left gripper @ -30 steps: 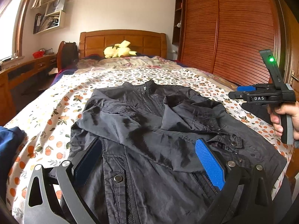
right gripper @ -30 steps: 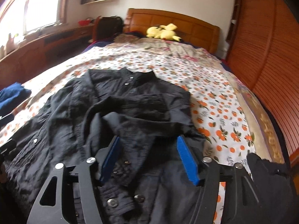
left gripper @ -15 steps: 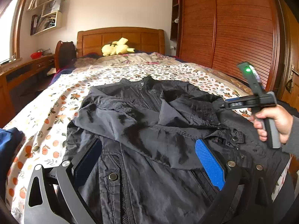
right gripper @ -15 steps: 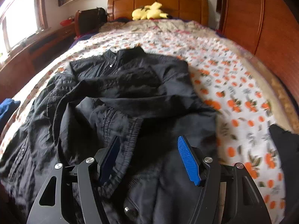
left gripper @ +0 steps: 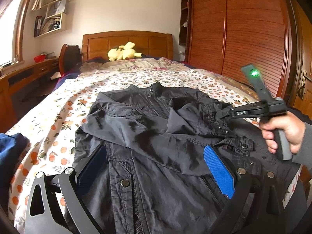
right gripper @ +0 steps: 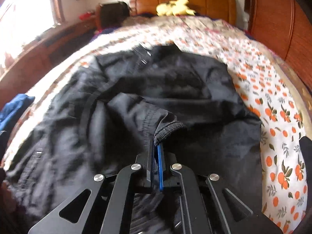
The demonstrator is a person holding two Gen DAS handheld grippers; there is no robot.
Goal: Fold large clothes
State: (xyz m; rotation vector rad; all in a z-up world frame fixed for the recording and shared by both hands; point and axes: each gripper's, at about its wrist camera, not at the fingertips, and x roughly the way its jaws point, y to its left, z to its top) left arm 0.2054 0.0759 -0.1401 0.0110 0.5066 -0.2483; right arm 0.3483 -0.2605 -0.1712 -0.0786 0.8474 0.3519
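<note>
A large black jacket [left gripper: 156, 136] lies spread on the bed, collar toward the headboard, sleeves folded across its front. It also fills the right wrist view [right gripper: 156, 97]. My left gripper [left gripper: 156, 167] is open, its blue pads straddling the jacket's lower front. My right gripper [right gripper: 156, 146] is shut on the ribbed cuff of the jacket's sleeve [right gripper: 167, 130]. In the left wrist view the right gripper [left gripper: 220, 115] reaches in from the right, hand-held, pinching the sleeve cuff [left gripper: 210, 109].
The bed has an orange-print sheet [left gripper: 58, 117] and a wooden headboard [left gripper: 126, 42] with a yellow plush toy [left gripper: 122, 53]. A blue garment [left gripper: 9, 152] lies at the left edge. A wooden wardrobe [left gripper: 243, 29] stands right; a desk [left gripper: 23, 76] stands left.
My right gripper has moved forward over the jacket and closed on the sleeve cuff; it was open before. My left gripper has stayed open over the jacket's lower front.
</note>
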